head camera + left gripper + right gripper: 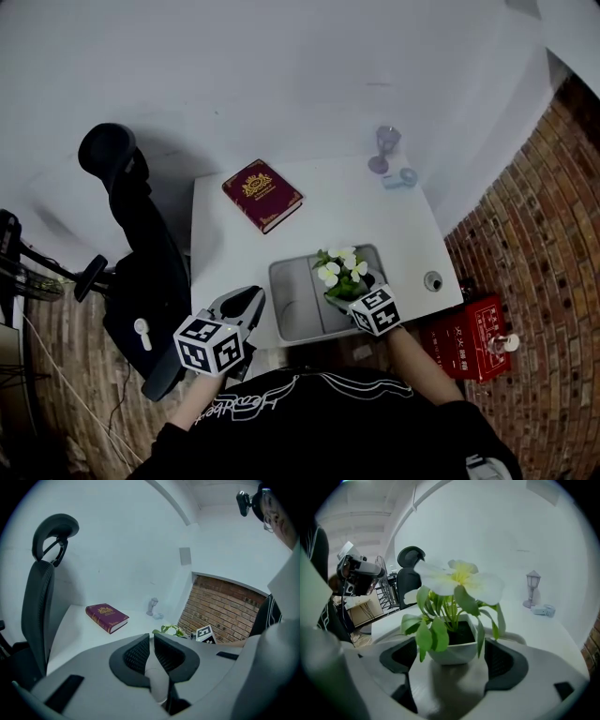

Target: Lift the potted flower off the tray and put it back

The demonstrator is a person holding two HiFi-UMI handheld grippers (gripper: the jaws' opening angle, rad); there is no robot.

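- Looking along my right gripper (452,660), I see its jaws spread wide with the potted flower (454,644) between them.
- A narrow gap shows on each side of the white pot, so neither pad (504,660) presses on it.
- From the head view, the plant is in the right half of the grey tray (292,305), near the side closest to me. I cannot tell whether the pot's base rests on the tray floor.
- White blossoms and green leaves rise upright from the pot and spill over its rim toward my camera.
- My left gripper (151,639) has its jaws pressed together with nothing between them. It hangs off the near left corner of the white desk (328,216), well apart from the tray.
- A dark red book (262,195) lies flat on the desk beyond the tray.
- A small lamp-post ornament (386,150) stands at the far right corner.
- A black office chair (141,244) is at the desk's left side.
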